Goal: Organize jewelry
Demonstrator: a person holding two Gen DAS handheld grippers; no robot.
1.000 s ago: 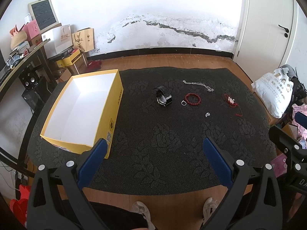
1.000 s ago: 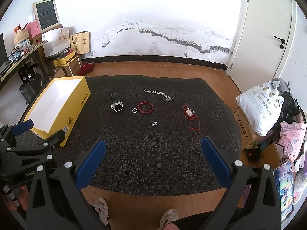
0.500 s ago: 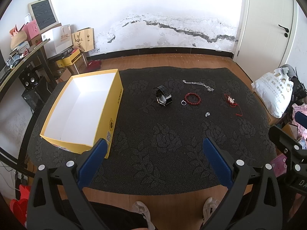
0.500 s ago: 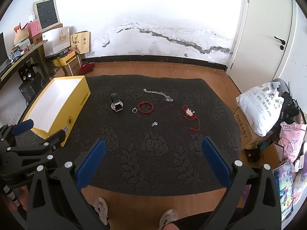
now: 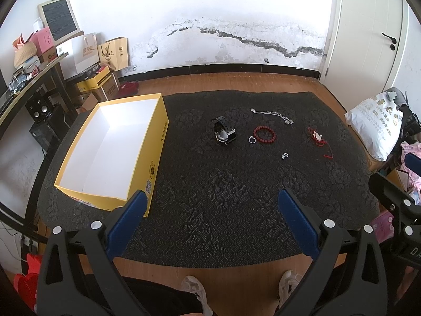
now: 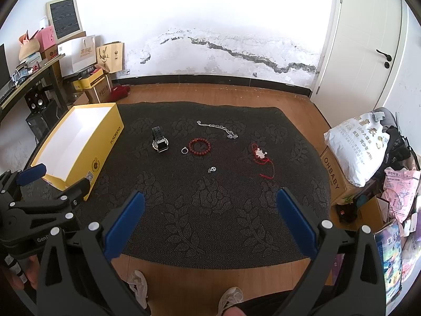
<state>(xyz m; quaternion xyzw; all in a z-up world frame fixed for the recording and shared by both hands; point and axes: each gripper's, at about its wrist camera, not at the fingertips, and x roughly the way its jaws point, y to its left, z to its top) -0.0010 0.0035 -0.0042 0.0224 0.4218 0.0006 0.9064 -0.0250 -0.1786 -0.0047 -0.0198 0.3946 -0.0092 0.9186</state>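
On a dark patterned mat [image 5: 223, 184] lie a black watch [image 5: 224, 133], a red bead bracelet [image 5: 264, 134], a silver ring [image 5: 251, 140], a silver chain [image 5: 272, 113], a red string charm [image 5: 318, 139] and a small silver piece [image 5: 285, 156]. An open yellow box [image 5: 155, 144] with a white inside stands at the mat's left. My left gripper [image 5: 210, 202] is open and empty, above the mat's near edge. My right gripper [image 6: 209, 202] is open and empty too, well short of the watch [image 6: 159, 142], bracelet [image 6: 199, 146] and box [image 6: 105, 144].
A white door [image 5: 368, 26] is at the right. A white sack [image 5: 373, 129] sits on a cardboard box right of the mat. Bags, boxes and a desk [image 5: 34, 73] crowd the left wall. My shoes [image 5: 194, 287] show below.
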